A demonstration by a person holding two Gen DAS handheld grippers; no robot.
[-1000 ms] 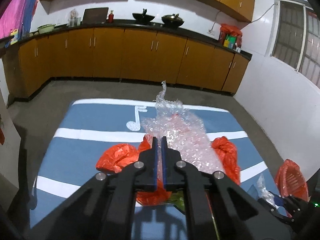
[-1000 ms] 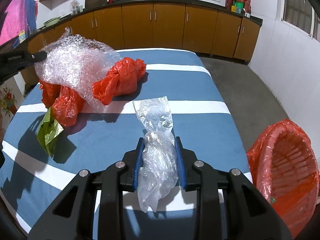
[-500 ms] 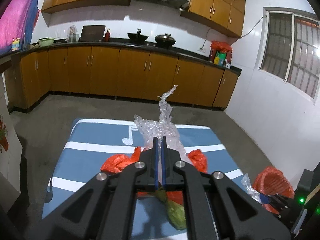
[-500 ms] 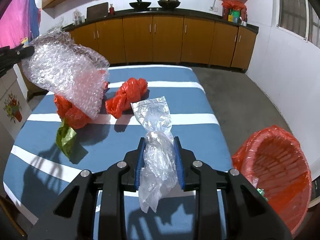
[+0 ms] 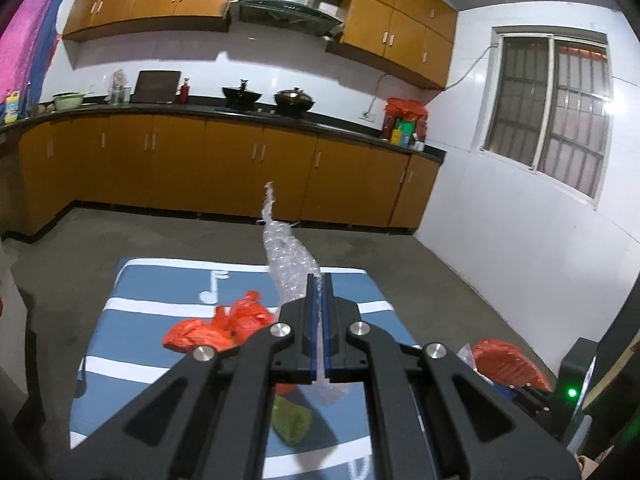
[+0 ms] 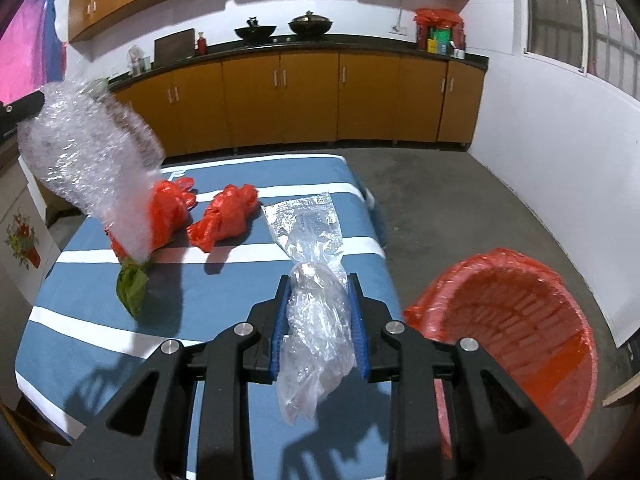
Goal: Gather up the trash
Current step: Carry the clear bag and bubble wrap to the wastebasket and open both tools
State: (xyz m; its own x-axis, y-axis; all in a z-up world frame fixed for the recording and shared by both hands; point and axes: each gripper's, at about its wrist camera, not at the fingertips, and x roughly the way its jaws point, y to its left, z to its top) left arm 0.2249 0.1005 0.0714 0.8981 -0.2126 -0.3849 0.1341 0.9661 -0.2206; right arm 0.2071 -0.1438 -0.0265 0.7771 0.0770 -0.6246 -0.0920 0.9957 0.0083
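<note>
My left gripper [image 5: 319,280] is shut on a sheet of bubble wrap [image 5: 289,256] and holds it high above the blue striped table [image 5: 160,280]; the sheet also shows in the right wrist view [image 6: 88,160], hanging at the left. My right gripper [image 6: 318,280] is shut on a clear plastic bag [image 6: 312,280] above the table's right edge. Two crumpled red bags [image 6: 172,208] [image 6: 224,220] and a green wrapper [image 6: 132,292] lie on the table [image 6: 80,336]. A red-lined trash basket [image 6: 516,320] stands on the floor to the right.
Wooden cabinets [image 5: 240,168] with a dark counter run along the far wall. Bare concrete floor [image 6: 460,208] lies between table and cabinets. A white wall with a barred window [image 5: 552,120] is on the right. The basket also shows in the left wrist view [image 5: 508,364].
My left gripper has lifted the bubble wrap well up off the red bags. My right gripper has risen with the clear bag and shifted toward the basket.
</note>
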